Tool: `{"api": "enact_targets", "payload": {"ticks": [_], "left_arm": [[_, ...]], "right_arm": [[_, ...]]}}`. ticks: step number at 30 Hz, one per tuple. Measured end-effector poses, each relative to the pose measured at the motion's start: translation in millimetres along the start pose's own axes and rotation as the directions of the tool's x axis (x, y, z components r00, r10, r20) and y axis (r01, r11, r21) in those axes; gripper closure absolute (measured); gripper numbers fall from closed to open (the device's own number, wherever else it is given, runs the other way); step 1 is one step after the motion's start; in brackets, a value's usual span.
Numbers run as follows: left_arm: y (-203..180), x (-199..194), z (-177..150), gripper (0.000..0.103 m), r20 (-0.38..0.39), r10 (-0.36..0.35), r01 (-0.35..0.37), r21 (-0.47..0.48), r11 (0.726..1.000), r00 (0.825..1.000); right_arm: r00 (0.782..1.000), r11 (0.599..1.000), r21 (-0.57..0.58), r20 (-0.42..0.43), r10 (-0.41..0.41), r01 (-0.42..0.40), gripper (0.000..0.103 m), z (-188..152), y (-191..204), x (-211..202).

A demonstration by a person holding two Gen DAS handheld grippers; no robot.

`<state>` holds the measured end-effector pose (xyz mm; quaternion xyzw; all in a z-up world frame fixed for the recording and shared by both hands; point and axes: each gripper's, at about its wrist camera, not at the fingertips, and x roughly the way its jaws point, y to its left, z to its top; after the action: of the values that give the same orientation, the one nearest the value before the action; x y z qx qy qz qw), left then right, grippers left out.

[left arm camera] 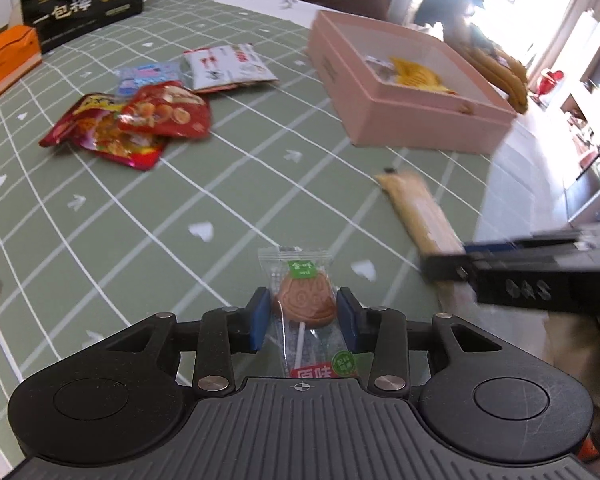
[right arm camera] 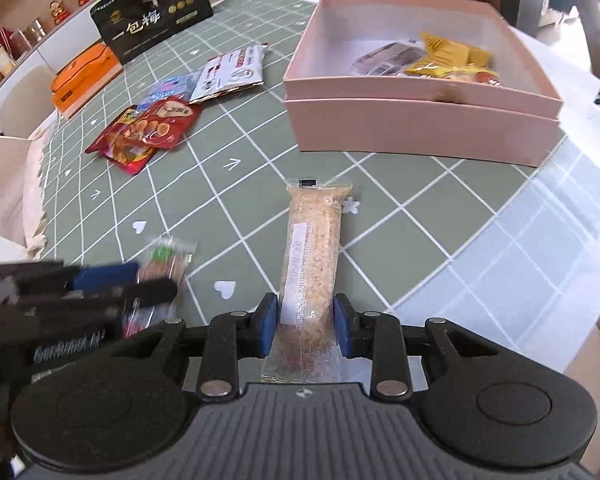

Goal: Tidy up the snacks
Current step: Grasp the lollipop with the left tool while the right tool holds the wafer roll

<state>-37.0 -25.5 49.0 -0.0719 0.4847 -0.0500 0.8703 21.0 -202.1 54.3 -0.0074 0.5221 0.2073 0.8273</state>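
My left gripper point(left arm camera: 303, 314) is shut on a wrapped brown lollipop point(left arm camera: 305, 300), its blue pads point(left arm camera: 260, 316) against the candy's sides. My right gripper point(right arm camera: 305, 322) is shut on a long cereal bar point(right arm camera: 313, 248) in a clear wrapper, which points toward the pink box point(right arm camera: 420, 120). The box holds a yellow packet point(right arm camera: 448, 54) and a silver packet point(right arm camera: 388, 58). In the left wrist view the bar point(left arm camera: 416, 212) and the right gripper point(left arm camera: 444, 270) show blurred at right. In the right wrist view the left gripper point(right arm camera: 140, 280) and lollipop point(right arm camera: 164, 264) show blurred at left.
On the green grid tablecloth point(right arm camera: 260, 152) lie red snack packets point(right arm camera: 148, 132), a blue packet point(right arm camera: 168, 90) and a white packet point(right arm camera: 232, 72). A black gift box point(right arm camera: 152, 12) and an orange box point(right arm camera: 84, 76) stand at the far left. The table edge point(right arm camera: 560, 260) runs at right.
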Motion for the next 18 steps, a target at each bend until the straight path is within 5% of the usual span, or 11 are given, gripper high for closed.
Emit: {"api": "enact_targets", "payload": {"ticks": [9, 12, 15, 18], "left_arm": [[-5, -2, -7, 0.059, 0.022, 0.011, -0.010, -0.056, 0.998, 1.000], [-7, 0, -3, 0.058, 0.023, 0.027, -0.026, -0.070, 0.997, 0.999], [-7, 4, 1, 0.058, 0.041, 0.035, -0.031, -0.090, 0.995, 0.999], [-7, 8, 5, 0.058, 0.050, 0.040, -0.036, -0.089, 0.995, 0.998]], "right_arm": [[0.995, 0.994, -0.072, 0.056, -0.084, 0.088, 0.069, -3, 8, 3], [0.992, 0.984, -0.135, 0.066, -0.107, 0.115, 0.061, -3, 7, 3], [0.989, 0.977, -0.162, 0.075, -0.130, 0.140, 0.042, -2, 0, 5], [0.989, 0.983, -0.130, 0.092, -0.118, 0.129, 0.039, 0, -13, 4]]}}
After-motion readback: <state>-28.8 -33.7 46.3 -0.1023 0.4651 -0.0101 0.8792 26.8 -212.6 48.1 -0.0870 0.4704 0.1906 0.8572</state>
